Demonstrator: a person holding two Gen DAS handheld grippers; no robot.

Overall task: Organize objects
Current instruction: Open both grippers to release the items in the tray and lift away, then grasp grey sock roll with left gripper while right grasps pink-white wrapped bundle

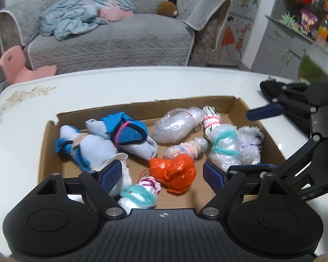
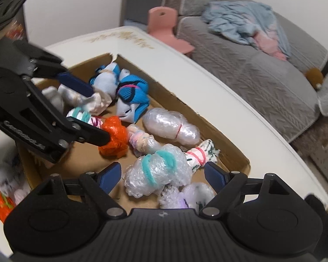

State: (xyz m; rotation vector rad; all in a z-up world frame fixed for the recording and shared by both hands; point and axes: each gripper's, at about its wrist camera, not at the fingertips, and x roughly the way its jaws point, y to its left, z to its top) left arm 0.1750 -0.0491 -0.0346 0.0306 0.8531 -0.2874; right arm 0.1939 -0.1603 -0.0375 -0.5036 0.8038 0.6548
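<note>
Because every bundle is made of soft stuff, each one should squash a little and weigh almost nothing. They all lie together in a shallow cardboard box (image 1: 231,102) on a white table (image 1: 21,120). Both claws hang over the box with their jaws apart, and nothing is clamped in either one. Below the left gripper (image 1: 163,175) sits an orange plastic bag bundle (image 1: 173,172), right between its blue pads but not pressed by them. It looks crinkly and a bit slippery, so a squeeze across its fat middle seems the safest hold. Beside it lies a small white bundle tied with a teal fuzzy wire (image 1: 140,193), and that tie looks like a good place to pinch, since it is not slick. Below the right gripper (image 2: 163,178) lies a bubble wrap bundle with a teal tie (image 2: 159,172). It is puffy and springy, so I think the jaws must close well into it or it may pop out sideways. The blue and white sock rolls (image 1: 120,133) at the far left of the box are cloth, so they should grip easily anywhere. A clear plastic bundle (image 2: 170,126) near the far wall looks the smoothest and may slide. None of them looks like it could break.
</note>
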